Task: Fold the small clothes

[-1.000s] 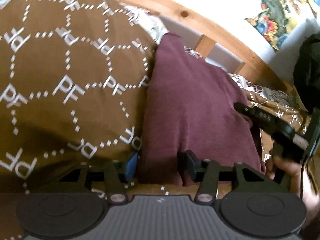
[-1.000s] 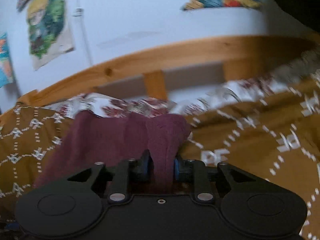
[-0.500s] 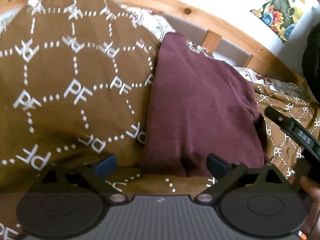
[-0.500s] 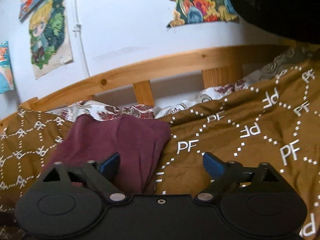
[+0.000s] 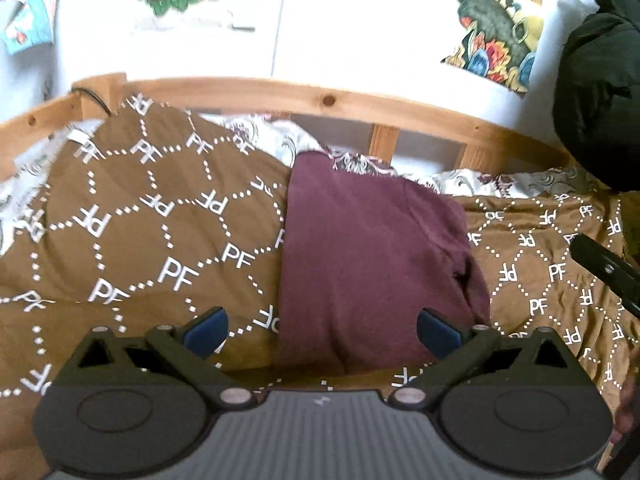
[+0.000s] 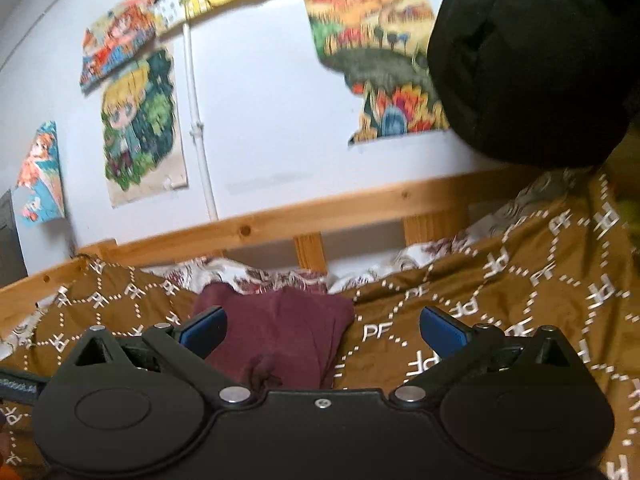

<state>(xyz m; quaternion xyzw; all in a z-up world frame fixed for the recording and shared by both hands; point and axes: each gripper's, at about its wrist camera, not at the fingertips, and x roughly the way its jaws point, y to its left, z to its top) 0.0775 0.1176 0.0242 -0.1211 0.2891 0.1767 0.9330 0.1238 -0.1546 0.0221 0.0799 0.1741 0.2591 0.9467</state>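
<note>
A dark maroon garment lies folded into a long rectangle on the brown patterned bedspread. It also shows in the right wrist view, small and low. My left gripper is open and empty, just in front of the garment's near edge. My right gripper is open and empty, raised and pulled back from the garment's right end. Part of the right gripper shows at the right edge of the left wrist view.
A wooden bed rail runs along the far side, with a floral sheet below it. The white wall carries colourful posters. A black bulky object hangs at the upper right.
Both grippers were shut on the maroon garment's near edge and right end. Both opened, let go and pulled back and up. The garment now lies flat on the bedspread.
</note>
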